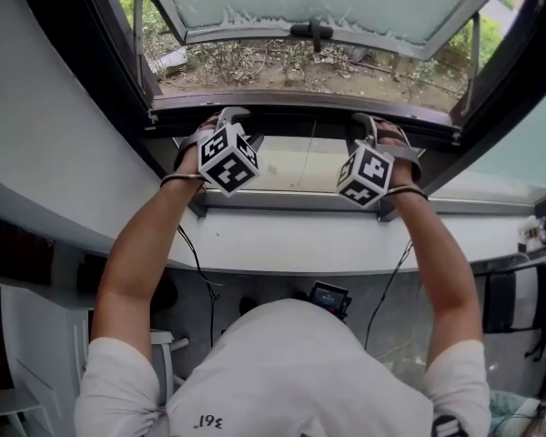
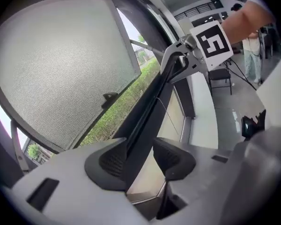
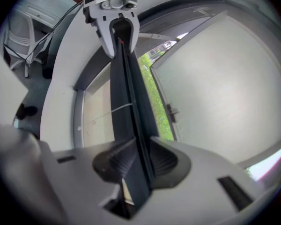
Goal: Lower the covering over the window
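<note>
My left gripper [image 1: 229, 116] and right gripper [image 1: 366, 122] clamp the bar [image 2: 147, 111] at upper centre; the left bites thinly; a slip could skew it.

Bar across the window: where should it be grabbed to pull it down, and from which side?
Grip the bar either side of its middle, from the room side, jaws across its thin edge, as the left gripper and right gripper do: long and narrow, it should stay level with two spaced holds.
</note>
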Available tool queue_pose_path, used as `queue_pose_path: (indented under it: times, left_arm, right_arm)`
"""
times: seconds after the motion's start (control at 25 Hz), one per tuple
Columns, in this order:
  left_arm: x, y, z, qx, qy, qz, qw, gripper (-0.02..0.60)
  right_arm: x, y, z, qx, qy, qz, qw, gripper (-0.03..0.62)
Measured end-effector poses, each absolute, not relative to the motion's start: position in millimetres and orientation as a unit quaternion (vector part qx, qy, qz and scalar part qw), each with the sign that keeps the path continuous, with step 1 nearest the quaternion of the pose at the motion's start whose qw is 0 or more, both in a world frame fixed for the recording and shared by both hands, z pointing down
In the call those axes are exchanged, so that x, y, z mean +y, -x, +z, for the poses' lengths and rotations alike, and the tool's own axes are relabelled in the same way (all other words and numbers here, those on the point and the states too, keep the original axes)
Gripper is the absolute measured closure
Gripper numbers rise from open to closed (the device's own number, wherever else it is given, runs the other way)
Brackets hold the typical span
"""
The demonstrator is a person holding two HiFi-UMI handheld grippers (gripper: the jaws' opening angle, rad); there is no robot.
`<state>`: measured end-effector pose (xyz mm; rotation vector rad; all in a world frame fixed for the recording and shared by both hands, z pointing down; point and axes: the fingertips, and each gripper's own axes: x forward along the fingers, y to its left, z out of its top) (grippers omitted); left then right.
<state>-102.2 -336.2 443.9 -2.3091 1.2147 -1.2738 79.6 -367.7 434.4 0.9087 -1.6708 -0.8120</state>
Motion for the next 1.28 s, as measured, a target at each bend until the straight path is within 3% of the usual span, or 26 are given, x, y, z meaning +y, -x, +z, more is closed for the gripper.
queue_pose_path:
  times: [0.36,1.28]
  left_arm:
    - [-329,99,421,0.450,0.812,-0.364,0.073,0.404]
    - [-288,83,356,0.486,0.859,-0.159,-0.007,0.425]
  right_arm:
    - [-361,-83,422,-0.715,-0.403,-0.301,0.486,0.488]
    - [-330,-75,358,-0.797,-0.483,-0.158,0.327,0.508]
